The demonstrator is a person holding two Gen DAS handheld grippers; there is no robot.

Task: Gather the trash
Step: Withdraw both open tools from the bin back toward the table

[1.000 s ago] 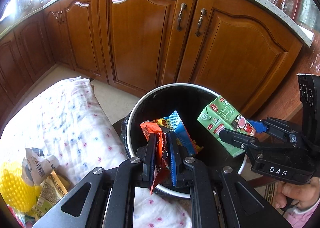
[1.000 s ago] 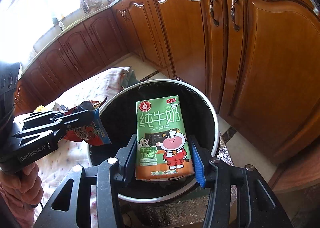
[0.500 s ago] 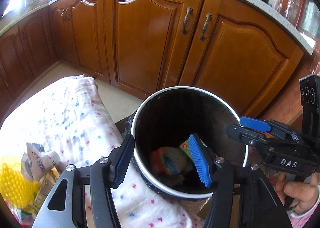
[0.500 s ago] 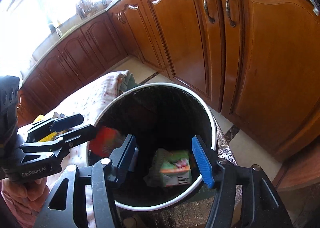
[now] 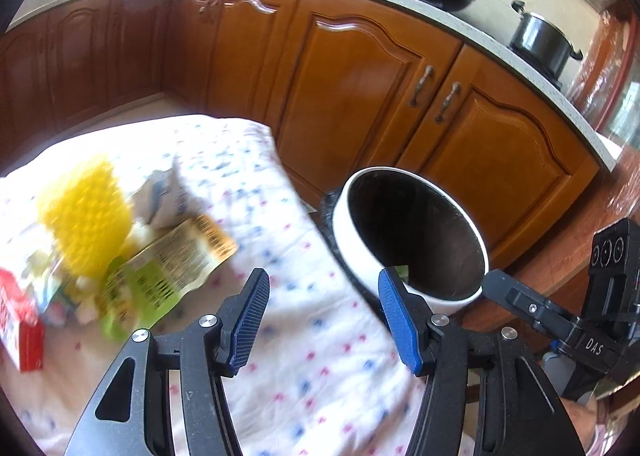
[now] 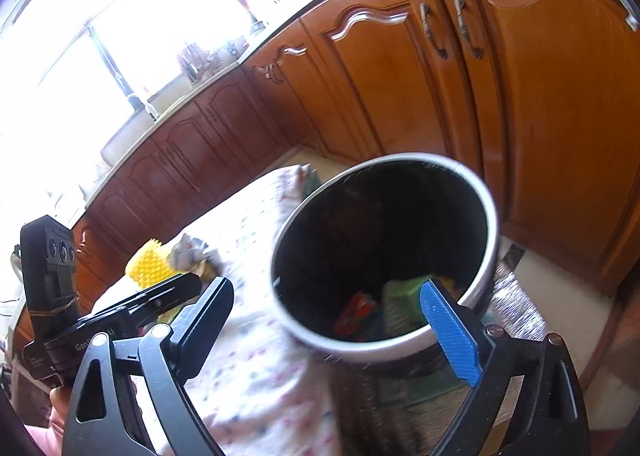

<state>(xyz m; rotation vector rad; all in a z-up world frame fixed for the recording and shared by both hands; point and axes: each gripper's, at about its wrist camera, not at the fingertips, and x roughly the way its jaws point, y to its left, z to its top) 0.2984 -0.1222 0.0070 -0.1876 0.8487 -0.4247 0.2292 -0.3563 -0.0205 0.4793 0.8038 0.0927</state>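
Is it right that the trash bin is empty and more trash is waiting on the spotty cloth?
Not quite. The trash bin is not empty: the right wrist view shows a green carton and a red wrapper lying at its bottom. The rest holds: more trash is waiting on the spotty cloth.

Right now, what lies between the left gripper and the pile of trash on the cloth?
In the left wrist view, only bare dotted cloth lies between the open left gripper and the trash pile; nothing sits between its fingers.
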